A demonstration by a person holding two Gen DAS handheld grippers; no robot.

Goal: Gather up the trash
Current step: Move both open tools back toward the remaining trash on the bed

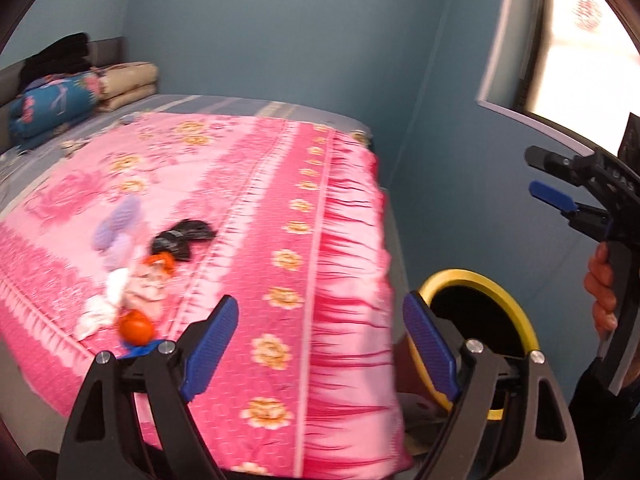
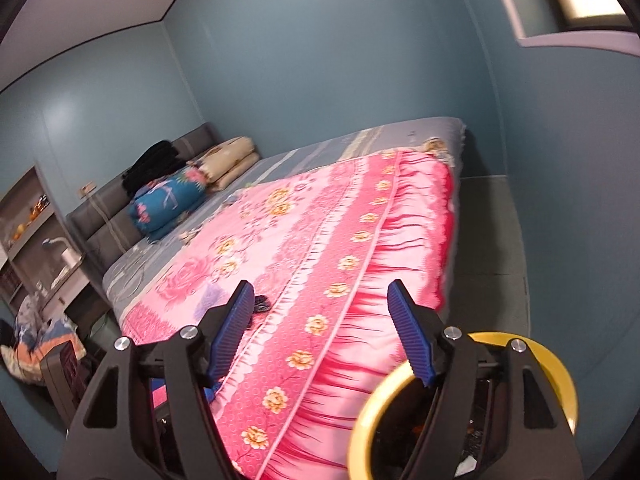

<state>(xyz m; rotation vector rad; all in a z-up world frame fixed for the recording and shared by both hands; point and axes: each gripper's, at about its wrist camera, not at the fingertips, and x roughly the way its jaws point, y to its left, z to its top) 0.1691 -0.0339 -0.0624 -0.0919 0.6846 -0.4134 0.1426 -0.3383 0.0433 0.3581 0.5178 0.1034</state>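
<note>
Trash lies in a pile on the pink floral bedspread (image 1: pixel 256 184): a black wrapper (image 1: pixel 180 238), crumpled white tissue (image 1: pixel 102 300), an orange-and-pink wrapper (image 1: pixel 154 276) and an orange ball (image 1: pixel 135 326). A yellow-rimmed bin (image 1: pixel 478 276) stands on the floor by the bed's corner; it also shows in the right wrist view (image 2: pixel 400 388). My left gripper (image 1: pixel 320 348) is open and empty above the bed's edge. My right gripper (image 2: pixel 322 328) is open and empty over the bed, and it shows at the right of the left wrist view (image 1: pixel 548 182). The black wrapper (image 2: pixel 262 303) peeks beside its left finger.
Folded quilts (image 1: pixel 56 100) and dark clothes (image 1: pixel 56 56) lie at the headboard. Purple slippers (image 1: pixel 116 224) lie by the trash. A window (image 1: pixel 580 40) is at the right. A shelf and desk (image 2: pixel 36 240) stand left of the bed. Blue walls surround it.
</note>
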